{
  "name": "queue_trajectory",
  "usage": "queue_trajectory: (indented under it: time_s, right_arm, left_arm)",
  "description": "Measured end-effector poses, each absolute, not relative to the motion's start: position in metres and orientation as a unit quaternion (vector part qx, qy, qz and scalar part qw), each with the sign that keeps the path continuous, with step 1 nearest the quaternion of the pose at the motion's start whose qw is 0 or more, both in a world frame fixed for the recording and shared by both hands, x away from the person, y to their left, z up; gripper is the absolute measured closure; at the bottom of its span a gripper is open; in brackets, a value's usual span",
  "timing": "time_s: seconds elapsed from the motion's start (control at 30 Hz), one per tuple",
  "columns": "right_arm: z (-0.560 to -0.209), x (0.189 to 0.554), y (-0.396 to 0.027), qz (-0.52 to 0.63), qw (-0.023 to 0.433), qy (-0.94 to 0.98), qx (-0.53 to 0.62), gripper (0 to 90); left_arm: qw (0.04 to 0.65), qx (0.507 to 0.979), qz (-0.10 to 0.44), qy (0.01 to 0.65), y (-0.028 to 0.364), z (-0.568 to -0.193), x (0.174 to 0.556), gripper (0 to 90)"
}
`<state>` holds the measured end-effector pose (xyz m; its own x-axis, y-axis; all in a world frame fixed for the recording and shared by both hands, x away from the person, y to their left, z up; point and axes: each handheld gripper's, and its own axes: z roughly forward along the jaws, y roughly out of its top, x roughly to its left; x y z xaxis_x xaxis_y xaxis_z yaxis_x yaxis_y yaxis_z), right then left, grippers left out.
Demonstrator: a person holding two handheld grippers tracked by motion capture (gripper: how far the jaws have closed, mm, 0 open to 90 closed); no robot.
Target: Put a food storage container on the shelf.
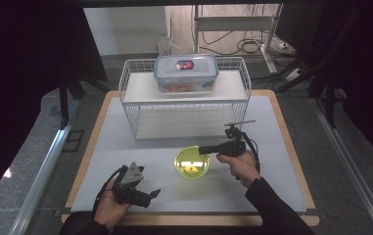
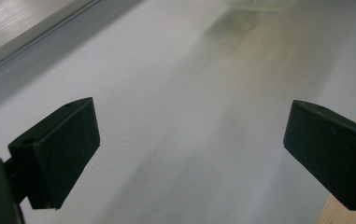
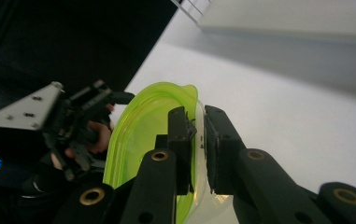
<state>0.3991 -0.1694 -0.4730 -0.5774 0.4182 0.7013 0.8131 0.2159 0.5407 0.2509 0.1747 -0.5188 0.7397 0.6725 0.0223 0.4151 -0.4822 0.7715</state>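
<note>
Green bowl [image 1: 192,165] sits mid-mat, its rim clamped between the right gripper [image 3: 199,140] jaws; the left gripper [image 2: 189,140] idles nearby, jaws spread and empty. Lift slowly and level (something yellow lies inside), clear of the wire rack [image 1: 184,105] behind.

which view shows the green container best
The high view: the whole green container sits on the table, something yellow inside, the right gripper at its rim. The right gripper view shows that rim pinched, close up. The left gripper view catches just a pale edge.
</note>
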Motion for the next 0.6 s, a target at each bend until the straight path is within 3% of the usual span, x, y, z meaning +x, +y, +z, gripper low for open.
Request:
queue_trajectory:
  time_s: [0.6]
  right_arm:
    - [-0.397,0.407,-0.180,-0.530,0.186,-0.721,-0.405,82.4]
  left_arm:
    - [0.404,0.839,0.161,0.326,0.177,-0.517,0.252,2.4]
